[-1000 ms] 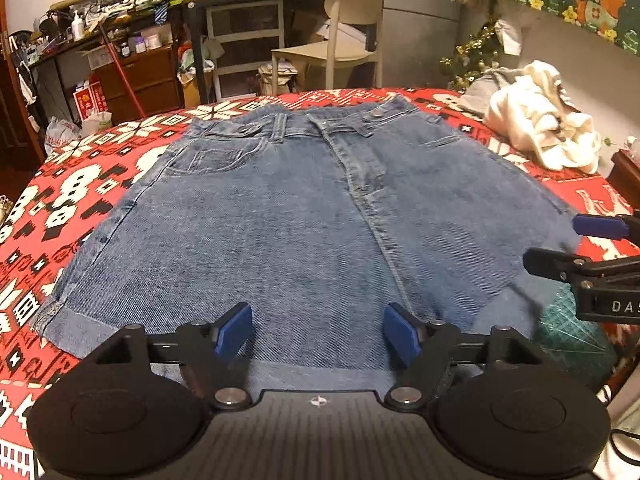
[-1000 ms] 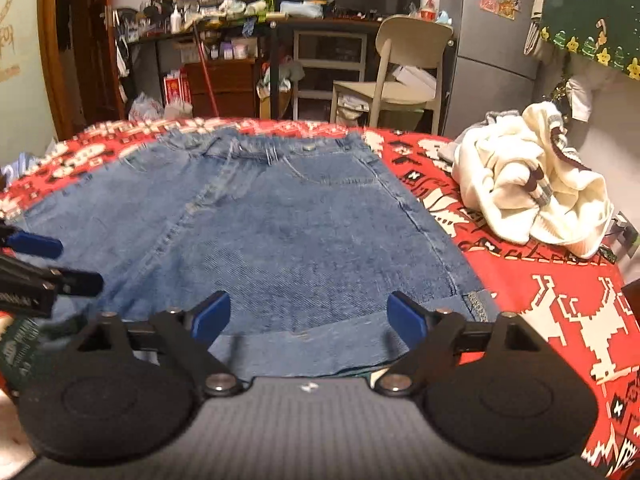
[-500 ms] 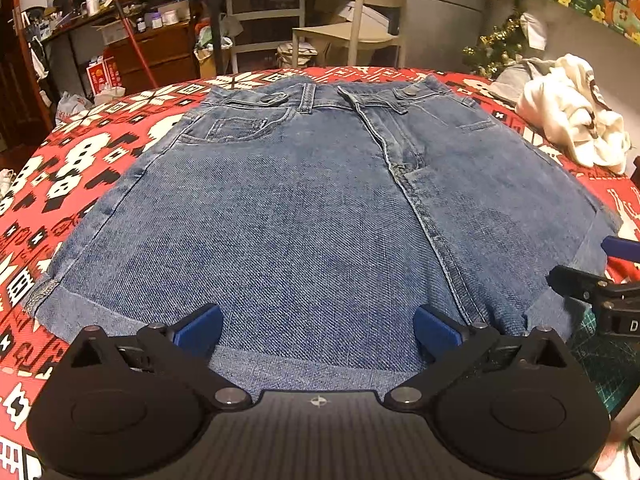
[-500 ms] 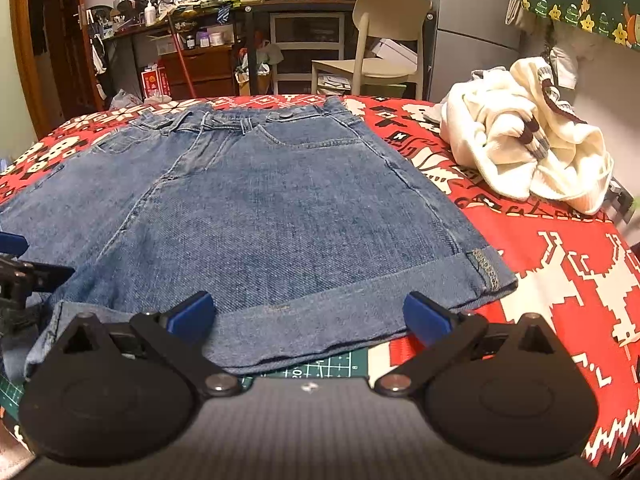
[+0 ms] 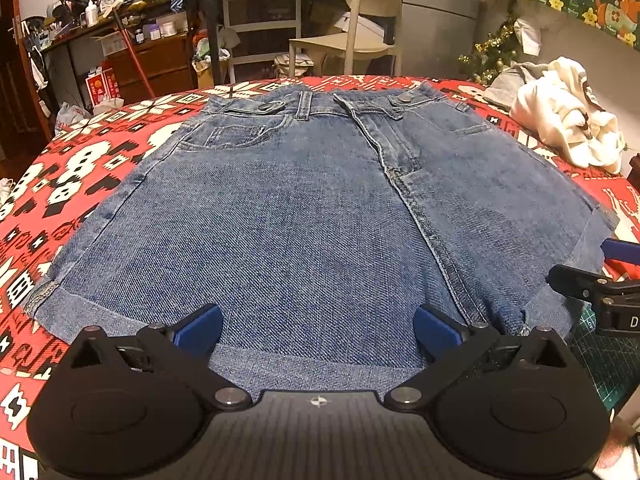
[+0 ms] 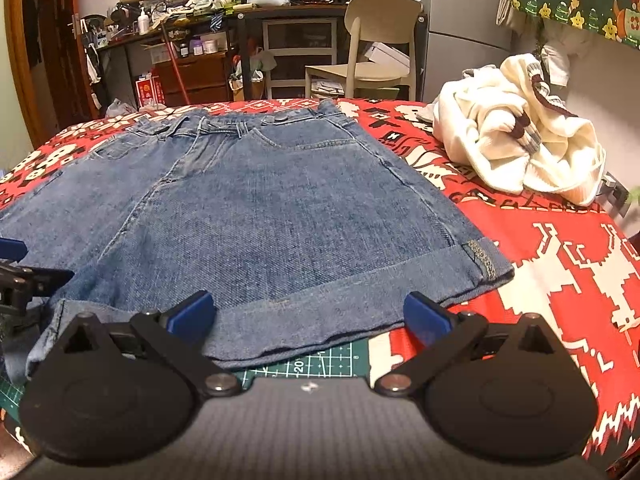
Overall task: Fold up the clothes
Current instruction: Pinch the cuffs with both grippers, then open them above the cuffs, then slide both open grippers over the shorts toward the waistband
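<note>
Shorts: denim shorts [image 5: 304,216] spread flat, centre frame, on red patterned cloth [image 5: 80,168].
Left gripper [image 5: 316,326]: released, empty, above near hem.
Right gripper [image 6: 310,314]: released, empty, above cuff.
Sweater: cream sweater [image 6: 516,148] heaped upper right.

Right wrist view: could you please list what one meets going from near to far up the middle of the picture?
Right gripper, open → green cutting mat → cuffed hem of the denim shorts → their waistband → red patterned cloth → beige chair.
</note>
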The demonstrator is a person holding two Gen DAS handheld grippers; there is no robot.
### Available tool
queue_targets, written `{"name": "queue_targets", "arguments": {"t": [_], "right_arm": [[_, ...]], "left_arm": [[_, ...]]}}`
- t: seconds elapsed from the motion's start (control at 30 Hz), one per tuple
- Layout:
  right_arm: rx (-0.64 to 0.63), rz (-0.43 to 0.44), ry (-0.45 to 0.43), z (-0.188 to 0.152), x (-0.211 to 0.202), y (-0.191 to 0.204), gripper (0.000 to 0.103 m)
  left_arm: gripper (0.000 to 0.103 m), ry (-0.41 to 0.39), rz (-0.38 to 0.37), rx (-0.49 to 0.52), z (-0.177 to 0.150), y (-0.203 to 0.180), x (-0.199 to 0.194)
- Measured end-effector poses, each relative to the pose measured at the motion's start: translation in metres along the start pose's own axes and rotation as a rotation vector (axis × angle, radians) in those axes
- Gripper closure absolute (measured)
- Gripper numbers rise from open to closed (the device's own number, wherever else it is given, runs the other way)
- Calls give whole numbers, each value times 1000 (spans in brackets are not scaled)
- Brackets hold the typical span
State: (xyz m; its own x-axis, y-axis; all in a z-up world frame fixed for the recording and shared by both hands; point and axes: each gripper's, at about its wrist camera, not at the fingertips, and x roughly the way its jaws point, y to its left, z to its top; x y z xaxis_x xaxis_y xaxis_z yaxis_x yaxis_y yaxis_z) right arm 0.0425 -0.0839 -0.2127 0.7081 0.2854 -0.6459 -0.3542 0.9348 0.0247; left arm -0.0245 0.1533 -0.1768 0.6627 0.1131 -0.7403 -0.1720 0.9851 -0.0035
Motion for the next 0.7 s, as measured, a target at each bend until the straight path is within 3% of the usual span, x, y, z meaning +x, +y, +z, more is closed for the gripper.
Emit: {"name": "queue_targets", "arguments": {"t": [0.7], "right_arm": [[-1, 16, 17, 2, -1, -2, 1]], "left_arm": [[0, -20, -24, 27, -1, 2, 1]]}}
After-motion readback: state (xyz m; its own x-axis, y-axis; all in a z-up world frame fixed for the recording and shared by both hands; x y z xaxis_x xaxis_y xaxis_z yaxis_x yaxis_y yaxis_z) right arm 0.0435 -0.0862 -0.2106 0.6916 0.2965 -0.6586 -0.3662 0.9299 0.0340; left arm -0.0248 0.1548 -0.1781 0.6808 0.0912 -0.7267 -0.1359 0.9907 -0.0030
